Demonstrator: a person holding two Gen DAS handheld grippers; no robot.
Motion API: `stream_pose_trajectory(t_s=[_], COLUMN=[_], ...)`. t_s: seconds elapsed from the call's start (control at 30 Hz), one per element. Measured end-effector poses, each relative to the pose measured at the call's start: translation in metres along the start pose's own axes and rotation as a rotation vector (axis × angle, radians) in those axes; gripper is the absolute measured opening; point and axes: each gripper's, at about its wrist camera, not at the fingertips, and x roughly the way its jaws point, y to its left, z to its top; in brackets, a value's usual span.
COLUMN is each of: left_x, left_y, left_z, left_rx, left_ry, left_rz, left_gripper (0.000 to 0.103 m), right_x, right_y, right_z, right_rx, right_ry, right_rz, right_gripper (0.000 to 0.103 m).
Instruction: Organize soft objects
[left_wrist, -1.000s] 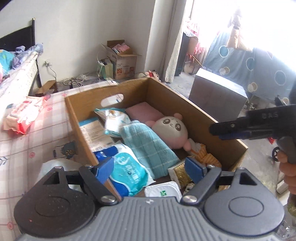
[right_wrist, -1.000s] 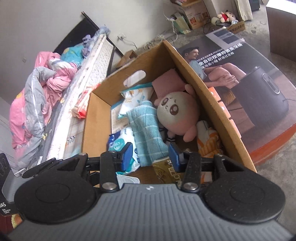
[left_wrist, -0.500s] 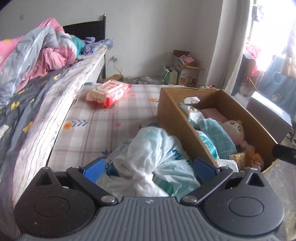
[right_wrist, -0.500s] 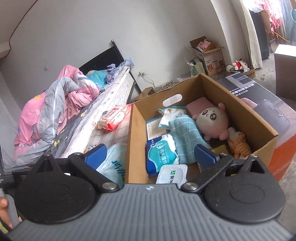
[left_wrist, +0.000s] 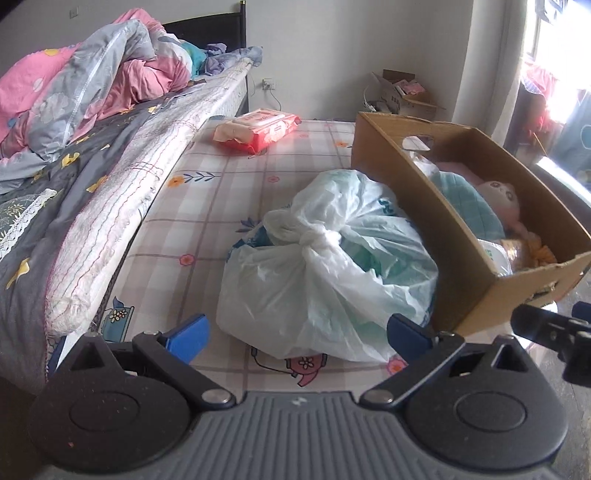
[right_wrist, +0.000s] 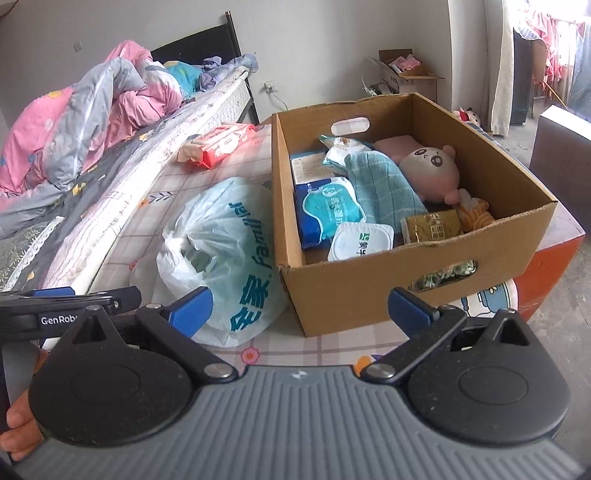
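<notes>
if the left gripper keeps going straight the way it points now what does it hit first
Most likely the knotted white plastic bag on the checked mattress cover. It lies straight ahead between the open jaws of the left gripper. The brown cardboard box sits to the right, off that line. Exact depth is unclear.

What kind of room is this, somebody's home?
Most likely a lived-in bedroom. A bed with a rumpled pink and grey quilt fills the left side, a cardboard box holds a plush toy, and curtains hang by a bright window.
</notes>
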Motion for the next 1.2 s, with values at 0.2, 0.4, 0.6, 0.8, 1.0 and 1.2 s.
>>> stream_pose_trajectory(t_s=[0.2,0.4,0.6,0.8,1.0,1.2], left_x=[-0.005,-0.005,-0.005,-0.005,-0.006,-0.006], left_y=[-0.017,-0.018,-0.021,-0.025,-0.027,-0.027], left_z=[-0.005,0.0,0.003,0.005,0.007,0.008], left_rx=[0.047,0.03,0.034,0.037,0.037,0.034], left_ry=[-0.007,-0.003,-0.003,-0.008,-0.012,-0.013], left_rz=[-0.008,-0.013,-0.009,-0.002,0.0,0.003], left_gripper=[0.103,0.103,0.103,0.102,0.102,0.101], right_x=[0.002,0.008,0.012,0.013,0.013,0.014], right_y=[0.001,-0.007,-0.015,-0.018,-0.021,-0.02], right_z=[-0.002,0.001,0.004,0.007,0.008,0.009], right_rx=[-0.03,-0.042,-0.028,-0.022,-0.012,-0.016], right_ry=[0.02,0.03,0.038,0.036,0.036,0.031], right_rz=[-0.026,-0.077,-0.083,-0.089,-0.09,-0.096], right_gripper=[0.102,0.102,0.102,0.102,0.102,0.102])
